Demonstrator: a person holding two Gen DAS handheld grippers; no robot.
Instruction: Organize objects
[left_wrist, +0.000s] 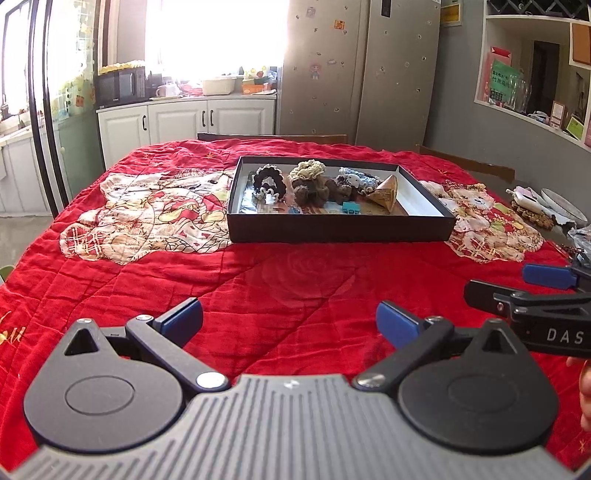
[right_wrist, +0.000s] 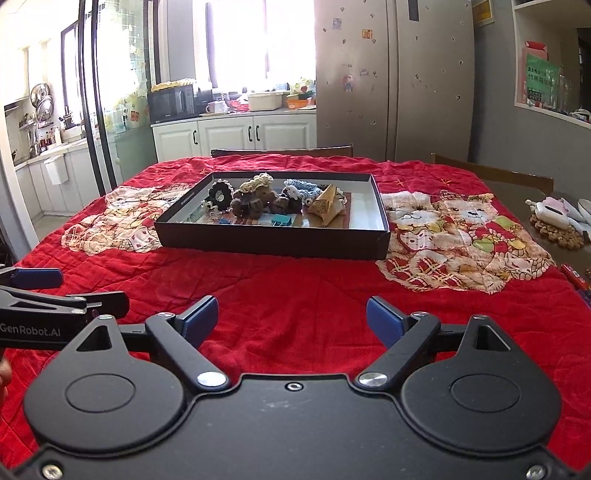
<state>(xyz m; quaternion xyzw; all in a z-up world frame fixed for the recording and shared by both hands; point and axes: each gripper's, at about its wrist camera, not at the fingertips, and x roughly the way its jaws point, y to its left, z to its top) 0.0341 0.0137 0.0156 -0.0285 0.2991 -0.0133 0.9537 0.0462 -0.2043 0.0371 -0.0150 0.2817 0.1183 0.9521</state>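
We see both the left gripper (left_wrist: 289, 320) and right gripper (right_wrist: 291, 320) wide open, empty, well short of the shallow black box (right_wrist: 273, 242) of crocheted scrunchies (right_wrist: 220, 195) on quilted red cloth (right_wrist: 295, 291).

A home kitchen and dining room. White cabinets (right_wrist: 236, 138) with dark handles line the far wall beneath a bright window, carrying a black microwave (right_wrist: 171, 103), a mug and tubs. A tall steel refrigerator (right_wrist: 395, 81) dotted with magnets stands beside them. Hanging pans (right_wrist: 41, 96) show at the left. Wooden chair backs (right_wrist: 282, 152) edge a counter draped in a red teddy-bear quilt (right_wrist: 295, 295)
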